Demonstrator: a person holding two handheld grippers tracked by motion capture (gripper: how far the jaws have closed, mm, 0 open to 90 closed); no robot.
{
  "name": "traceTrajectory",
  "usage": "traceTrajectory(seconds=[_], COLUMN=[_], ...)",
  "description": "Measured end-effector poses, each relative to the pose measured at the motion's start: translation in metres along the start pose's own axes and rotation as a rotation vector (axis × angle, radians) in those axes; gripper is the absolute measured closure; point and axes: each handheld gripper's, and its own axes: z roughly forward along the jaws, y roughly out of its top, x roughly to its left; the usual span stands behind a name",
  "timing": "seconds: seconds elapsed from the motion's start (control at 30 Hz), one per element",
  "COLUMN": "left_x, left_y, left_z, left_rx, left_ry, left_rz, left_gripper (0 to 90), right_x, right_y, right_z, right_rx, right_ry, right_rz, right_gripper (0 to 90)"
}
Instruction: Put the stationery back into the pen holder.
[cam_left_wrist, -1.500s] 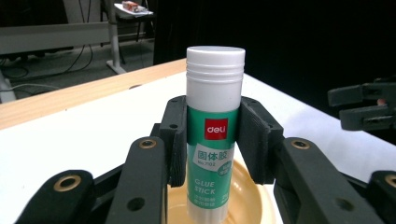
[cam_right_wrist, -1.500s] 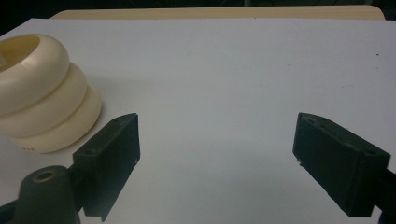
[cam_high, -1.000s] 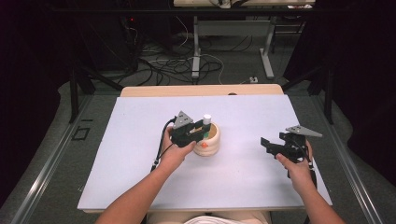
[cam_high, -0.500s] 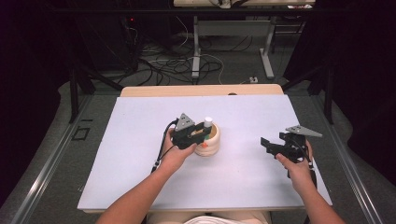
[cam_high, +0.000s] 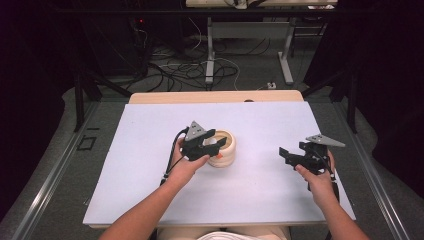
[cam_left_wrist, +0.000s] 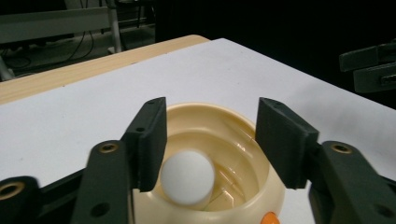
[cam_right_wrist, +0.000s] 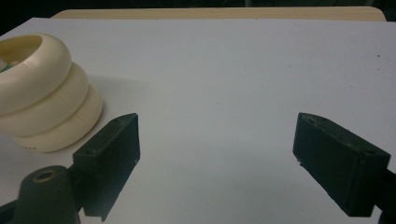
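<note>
Cream ribbed holder (cam_high: 222, 149) stands upright; white ball (cam_left_wrist: 187, 177) apparently inside.

A lab or test workspace is showing here: a white-topped table (cam_high: 150, 150) is standing on grey carpet, with loose cables (cam_high: 175, 65) trailing across the floor beneath metal desk legs (cam_high: 210, 50), dark surroundings closing in.

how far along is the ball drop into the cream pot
Done: the white ball sits inside the cream pot. In hand: the left gripper hangs over the pot, its jaws just opened, one beside the ball. Left: pulling that gripper away. The right gripper waits open over the white table.
</note>
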Motion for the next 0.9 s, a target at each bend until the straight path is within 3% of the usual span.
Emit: traceTrajectory(seconds=[0.23,0.37,0.47,0.63,0.9], left_x=[0.004,0.006,0.007,0.010,0.019], left_y=[0.003,0.004,0.005,0.007,0.006], left_z=[-0.014,-0.024,-0.033,-0.048,-0.072], left_rx=[0.024,0.016,-0.009,0.000,-0.017], left_ry=[-0.003,-0.013,0.009,0.038,0.072], left_rz=[-0.001,-0.015,-0.016,-0.006,-0.038], left_gripper=[25.0,22.7,22.6,23.5,20.6], right_x=[0.001,0.000,0.000,0.000,0.001], right_y=[0.000,0.000,0.000,0.000,0.000], right_z=[-0.001,0.000,0.000,0.000,0.000], right_rx=[0.002,0.003,0.000,0.006,0.006], right_ry=[0.002,-0.003,0.001,-0.006,-0.003], right_rz=[0.011,-0.004,-0.004,-0.006,-0.001], right_gripper=[14.5,14.5,14.5,14.5,14.5])
